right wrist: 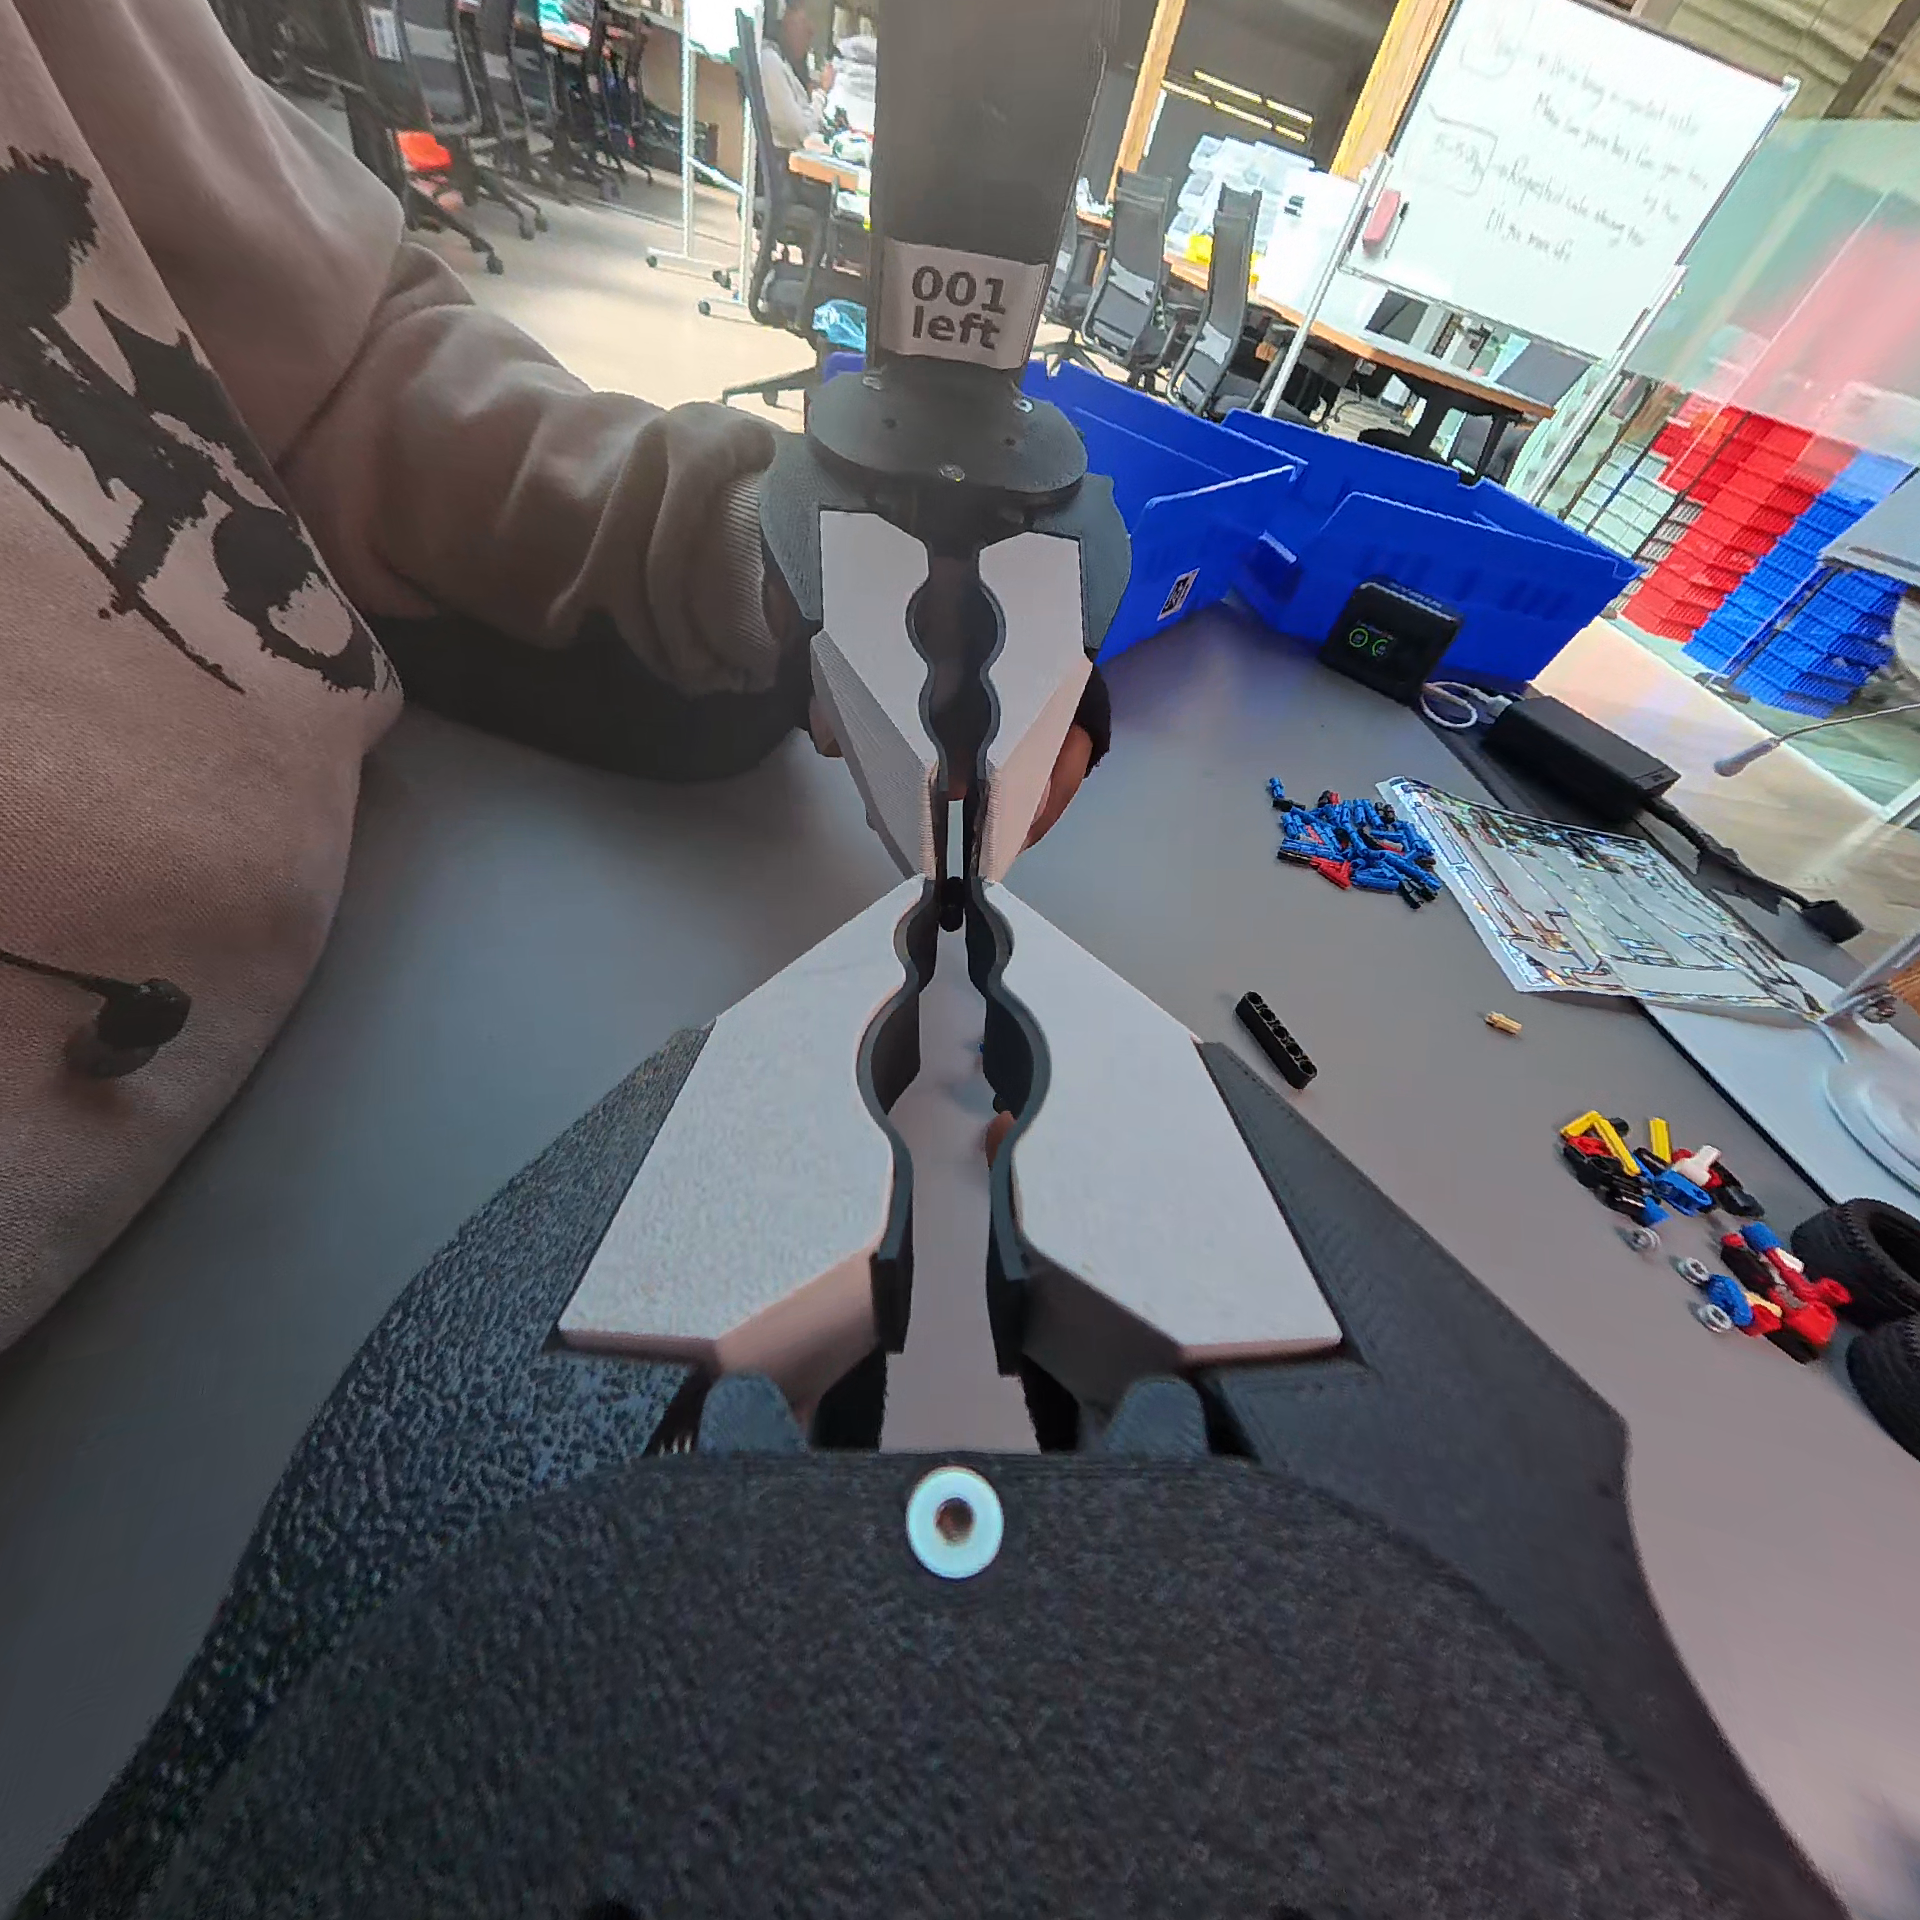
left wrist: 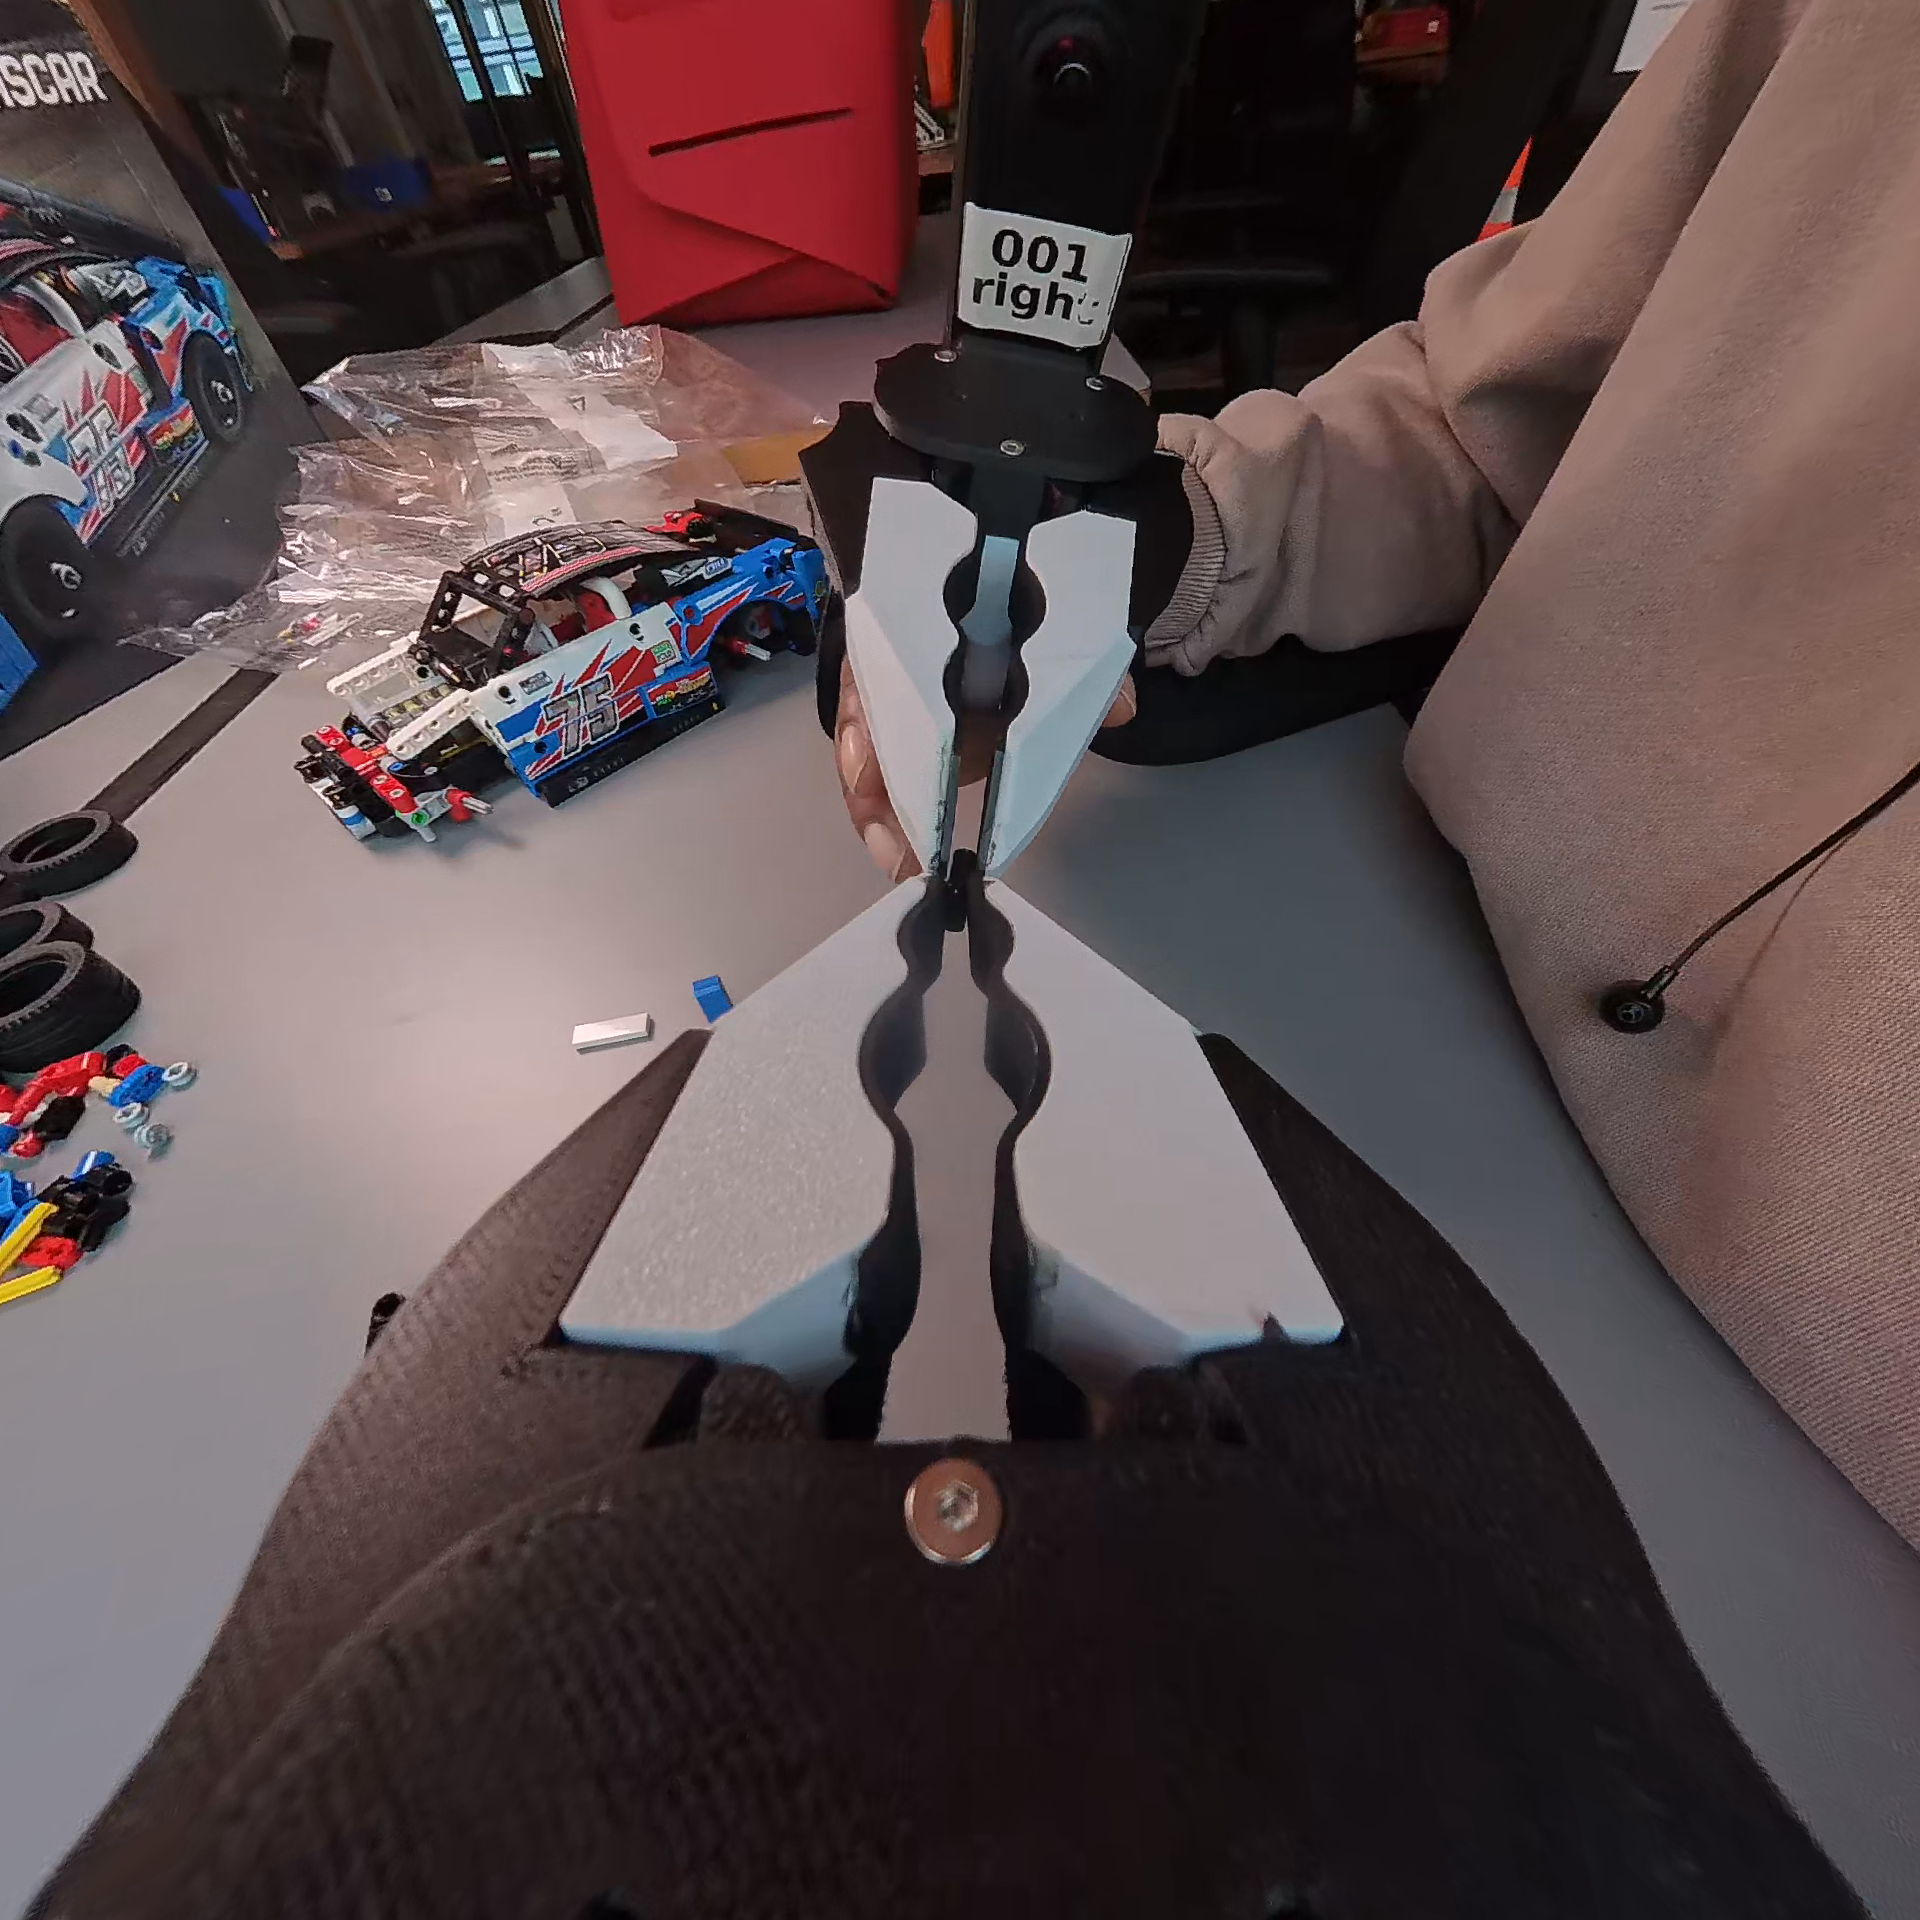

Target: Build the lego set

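Left wrist view: both grippers' jaws, left (left wrist: 954, 914) and right (left wrist: 961, 857), pinch one small black piece (left wrist: 958, 883); misaligned pressure may eject it.

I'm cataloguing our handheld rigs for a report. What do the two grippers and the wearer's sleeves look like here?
Both match: the left gripper and right gripper have pale grey wedge-shaped fingers with wavy black inner edges, set in textured black bodies fixed by a silver screw. Each black handle carries a white printed label. The person wears a beige hoodie, ribbed cuffs, with a black drawcord.
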Available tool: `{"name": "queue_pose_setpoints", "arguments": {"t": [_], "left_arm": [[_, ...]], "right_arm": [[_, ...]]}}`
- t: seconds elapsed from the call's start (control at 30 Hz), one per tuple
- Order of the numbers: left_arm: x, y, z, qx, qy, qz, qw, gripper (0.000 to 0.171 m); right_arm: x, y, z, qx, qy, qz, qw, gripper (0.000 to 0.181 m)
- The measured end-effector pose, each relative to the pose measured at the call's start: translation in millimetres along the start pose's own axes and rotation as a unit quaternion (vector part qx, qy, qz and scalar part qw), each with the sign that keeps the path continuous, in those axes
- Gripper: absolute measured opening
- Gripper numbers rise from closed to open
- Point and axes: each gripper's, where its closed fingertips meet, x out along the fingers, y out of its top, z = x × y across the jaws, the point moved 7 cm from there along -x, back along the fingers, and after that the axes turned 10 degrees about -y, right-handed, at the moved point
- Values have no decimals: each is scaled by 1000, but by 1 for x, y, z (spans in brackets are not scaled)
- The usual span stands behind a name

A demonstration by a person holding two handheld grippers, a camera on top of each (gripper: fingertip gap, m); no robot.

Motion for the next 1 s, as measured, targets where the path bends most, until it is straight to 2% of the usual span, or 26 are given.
{"name": "queue_pose_setpoints", "arguments": {"t": [0.27,0.4,0.77,1.0], "left_arm": [[-1,0,1,-9,-10,17,1000,3],[-9,4,-1,-9,2,30,1000,17],[-2,4,2,-2,7,17,1000,3],[-2,2,2,-12,-1,16,1000,2]], "right_arm": [[0,-1,-2,-8,4,-7,1000,2],[-7,4,6,39,3,23,999,2],[-5,3,5,45,13,21,999,2],[-5,2,4,48,17,17,999,2]]}}
